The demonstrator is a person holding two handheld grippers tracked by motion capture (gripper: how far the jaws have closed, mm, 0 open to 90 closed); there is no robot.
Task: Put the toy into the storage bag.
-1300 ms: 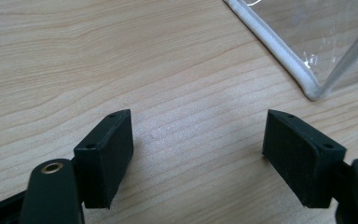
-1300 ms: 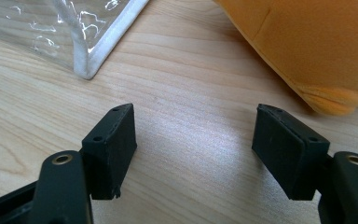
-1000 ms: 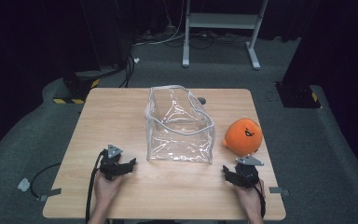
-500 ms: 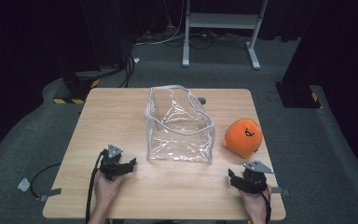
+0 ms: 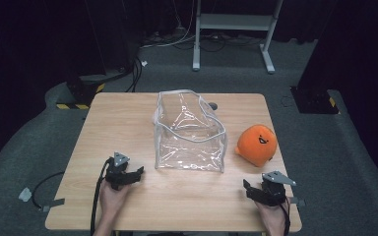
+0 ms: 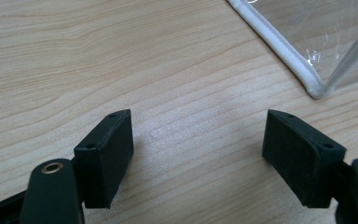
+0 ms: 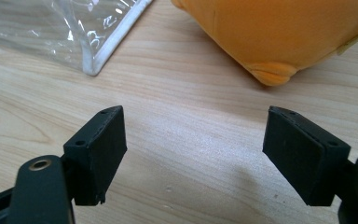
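Note:
A clear plastic bag point(image 5: 189, 132) with white trim stands open in the middle of the wooden table point(image 5: 128, 118). An orange plush toy point(image 5: 257, 144) lies to its right. My left gripper point(image 5: 134, 175) rests on the table in front of the bag's left corner point(image 6: 314, 86), open with bare wood between its jaws point(image 6: 198, 149). My right gripper point(image 5: 252, 192) sits near the front right edge, short of the plush point(image 7: 279, 32). Its jaws have just been opening and stand open with nothing between them point(image 7: 193, 149).
A cable point(image 5: 44, 182) trails off the table's left front onto the grey floor. Behind the table are a white desk frame point(image 5: 231, 24), cables and dark stands. The bag's lower corner point(image 7: 91, 67) shows to the upper left in the right gripper view.
My right gripper has drawn back from the orange plush toward the table's front right edge, its jaws spreading. The left gripper, the bag and the plush have stayed put.

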